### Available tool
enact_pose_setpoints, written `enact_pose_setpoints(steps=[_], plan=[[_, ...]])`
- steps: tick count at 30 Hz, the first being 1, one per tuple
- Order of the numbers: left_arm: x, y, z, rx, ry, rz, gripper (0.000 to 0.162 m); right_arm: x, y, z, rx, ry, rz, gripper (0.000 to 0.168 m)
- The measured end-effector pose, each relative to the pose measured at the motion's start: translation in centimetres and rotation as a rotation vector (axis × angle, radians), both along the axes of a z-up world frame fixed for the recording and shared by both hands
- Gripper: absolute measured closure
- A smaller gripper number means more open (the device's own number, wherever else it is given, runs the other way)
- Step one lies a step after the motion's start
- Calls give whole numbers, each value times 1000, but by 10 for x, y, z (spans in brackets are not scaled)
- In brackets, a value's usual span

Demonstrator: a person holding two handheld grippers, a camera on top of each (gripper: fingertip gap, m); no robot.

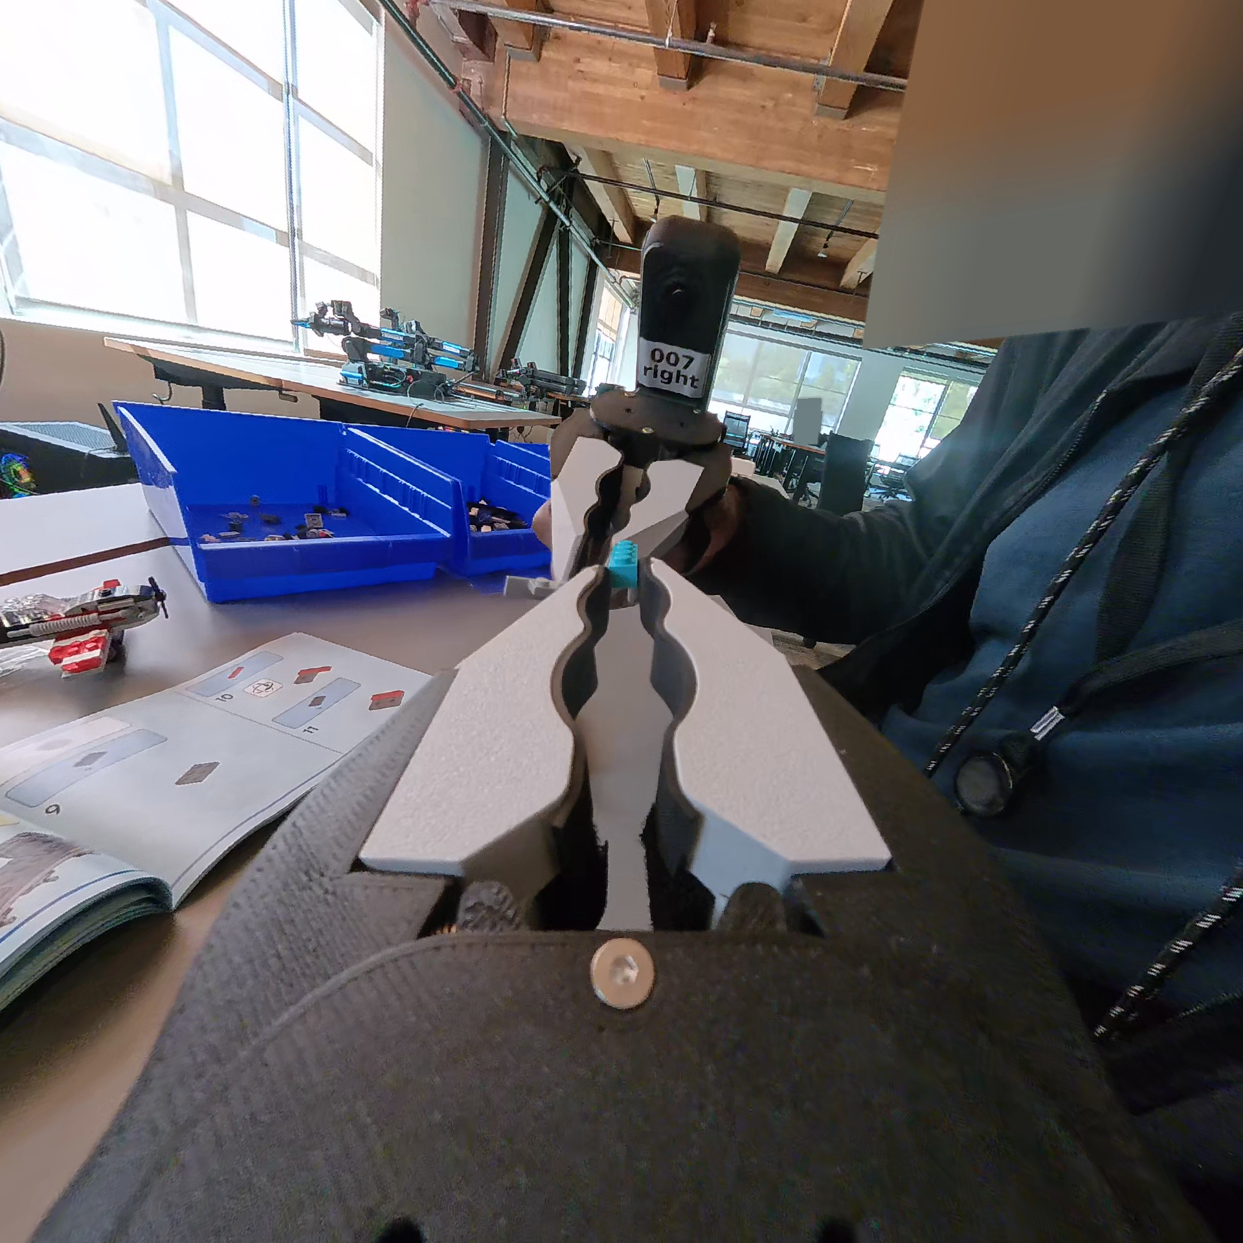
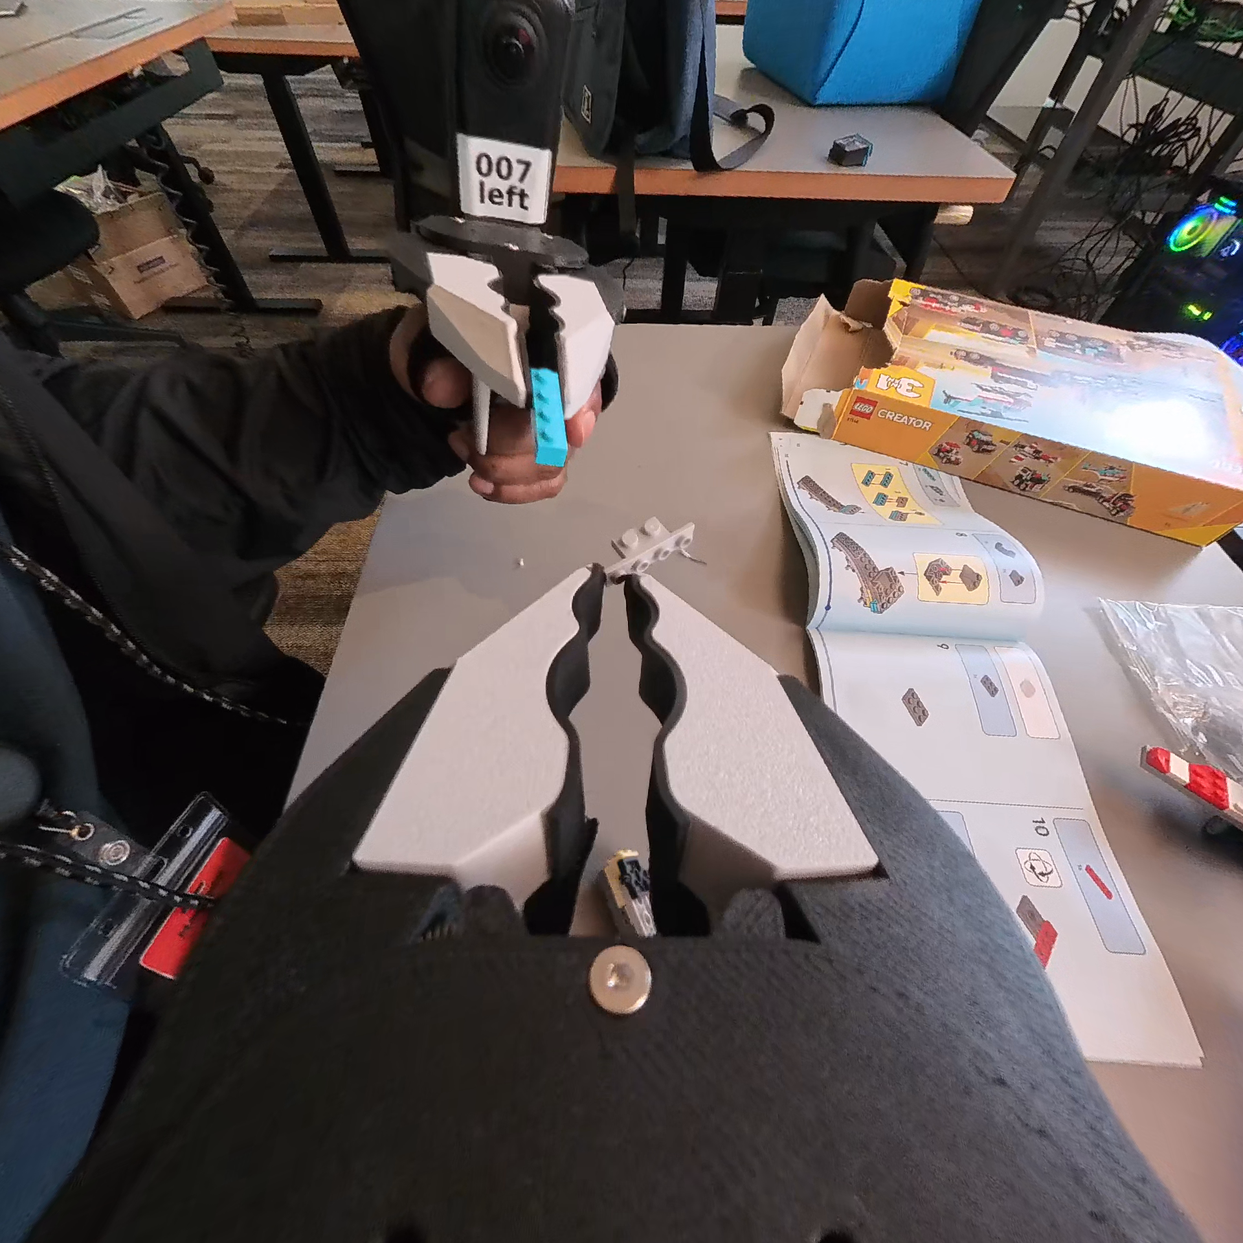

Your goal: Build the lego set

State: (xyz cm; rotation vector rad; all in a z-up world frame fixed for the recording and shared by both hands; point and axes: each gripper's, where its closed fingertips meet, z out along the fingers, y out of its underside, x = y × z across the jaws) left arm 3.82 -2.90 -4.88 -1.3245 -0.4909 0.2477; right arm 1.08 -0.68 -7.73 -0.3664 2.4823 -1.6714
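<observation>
I hold two tongs above a grey table [image 2: 706, 417], facing each other.

In my left tong's view, starting at the left: a small red-and-grey built model [image 1: 81, 622] sits near the table's edge, then the open instruction booklet [image 1: 175, 746], then two blue bins [image 1: 323, 498] with small loose pieces inside. In the middle, my left gripper [image 1: 622, 578] is clamped on a turquoise brick [image 1: 624, 563], its tips narrow around it. Just beyond, my right gripper [image 1: 592, 558] points back at me, and a light grey piece [image 1: 531, 587] shows at its tip.

In my right tong's view, at the left, the left gripper [image 2: 548, 410] holds the turquoise brick [image 2: 548, 420] upright in the air, studs facing left. In the middle, my right gripper [image 2: 611, 575] is nearly closed and pinches the corner of the light grey piece [image 2: 651, 546], a small studded plate assembly. To the right lie the booklet [image 2: 942, 672] and the torn-open yellow set box [image 2: 1049, 410].
</observation>
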Motion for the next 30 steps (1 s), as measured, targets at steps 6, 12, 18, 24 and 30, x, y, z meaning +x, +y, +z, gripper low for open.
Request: enact_pose_setpoints(steps=[6, 12, 18, 24, 30], plan=[[0, 2, -1, -4, -6, -6, 154, 3, 2, 7, -20, -4, 8, 162], [-1, 4, -3, 0, -19, -22, 154, 13, 5, 21, -51, -16, 54, 161], [10, 12, 4, 66, -24, -117, 155, 29, 10, 35, -74, -50, 167, 162], [20, 17, 15, 132, -11, -197, 155, 41, 15, 44, -75, -42, 241, 162], [20, 23, 12, 118, -21, -215, 155, 47, 16, 46, -57, -22, 279, 161]])
